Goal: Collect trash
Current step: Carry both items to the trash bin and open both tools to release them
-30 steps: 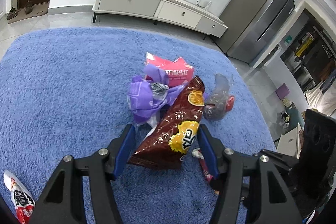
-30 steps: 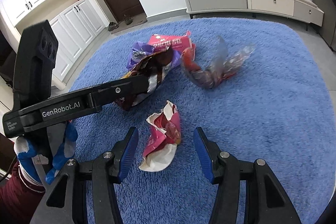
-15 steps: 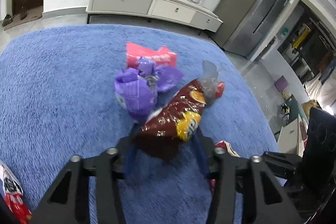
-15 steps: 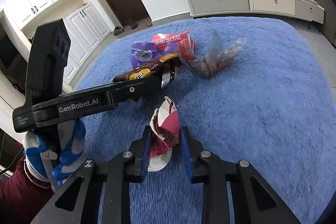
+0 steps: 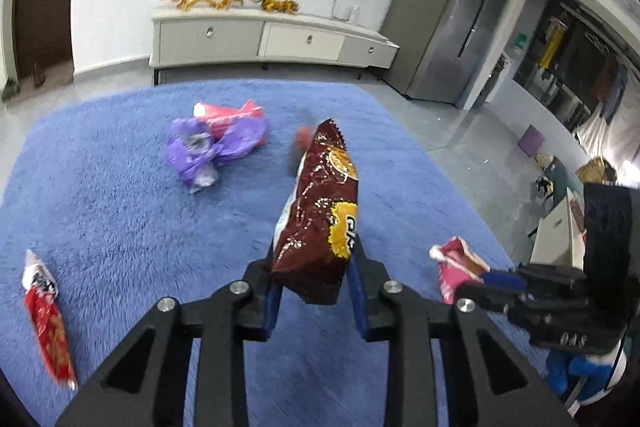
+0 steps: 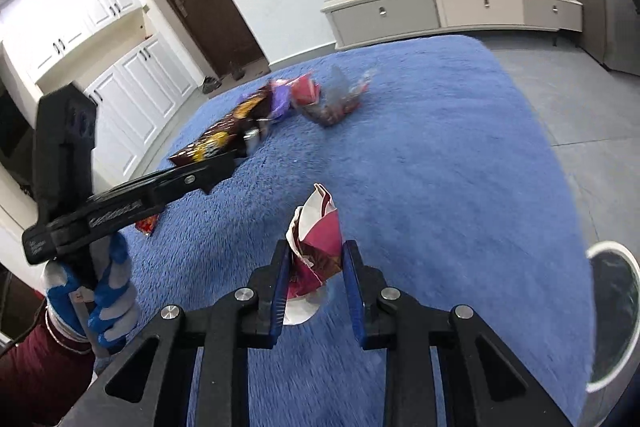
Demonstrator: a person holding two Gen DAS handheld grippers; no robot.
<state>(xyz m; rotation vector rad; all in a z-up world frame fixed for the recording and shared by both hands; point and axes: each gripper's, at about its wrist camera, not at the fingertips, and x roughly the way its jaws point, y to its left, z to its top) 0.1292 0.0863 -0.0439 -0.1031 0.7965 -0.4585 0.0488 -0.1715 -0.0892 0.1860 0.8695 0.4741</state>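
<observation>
My left gripper (image 5: 316,259) is shut on a dark brown chip bag (image 5: 324,211) and holds it above the blue rug (image 5: 120,227). My right gripper (image 6: 316,259) is shut on a crumpled pink and white wrapper (image 6: 316,251), lifted off the rug. That wrapper also shows in the left wrist view (image 5: 454,263). A purple wrapper (image 5: 208,147) and a pink packet (image 5: 228,115) lie on the far rug. A red packet (image 5: 46,323) lies at the near left. A grey and red wrapper (image 6: 336,103) lies farther back.
A round white-rimmed bin (image 6: 612,311) with a dark liner stands at the right edge of the rug. A white TV cabinet (image 5: 264,39) stands against the far wall. Grey tiled floor (image 6: 580,99) borders the rug.
Both grippers have risen off the rug with their loads. The right gripper closed on the pink wrapper. The chip bag has come away from the pile of wrappers.
</observation>
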